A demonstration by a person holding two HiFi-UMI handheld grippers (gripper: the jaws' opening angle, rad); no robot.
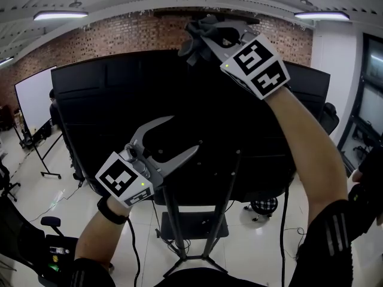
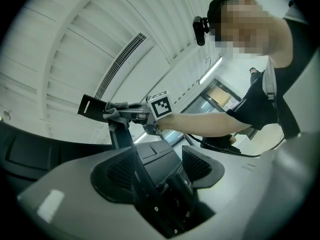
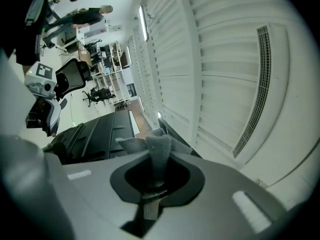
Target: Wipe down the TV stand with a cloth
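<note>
The black back of a large TV (image 1: 108,106) on its stand fills the head view, with the stand's pole (image 1: 172,220) and base (image 1: 192,227) below. At the TV's top edge my right gripper (image 1: 206,36) is raised and shut on a grey cloth (image 1: 197,43). The right gripper view shows the cloth (image 3: 159,146) bunched between the jaws of the right gripper (image 3: 152,184). Lower left, my left gripper (image 1: 178,137) is open in front of the TV's back. In its own view the left gripper (image 2: 157,179) has the black mount hardware (image 2: 150,156) between its spread jaws.
A whiteboard on a wheeled stand (image 1: 33,97) is at the far left, against a brick wall (image 1: 119,34). A rolling stool (image 1: 263,207) sits behind the stand on the right, and cables (image 1: 283,220) hang down there. A person's dark sleeve (image 1: 366,184) shows at the right edge.
</note>
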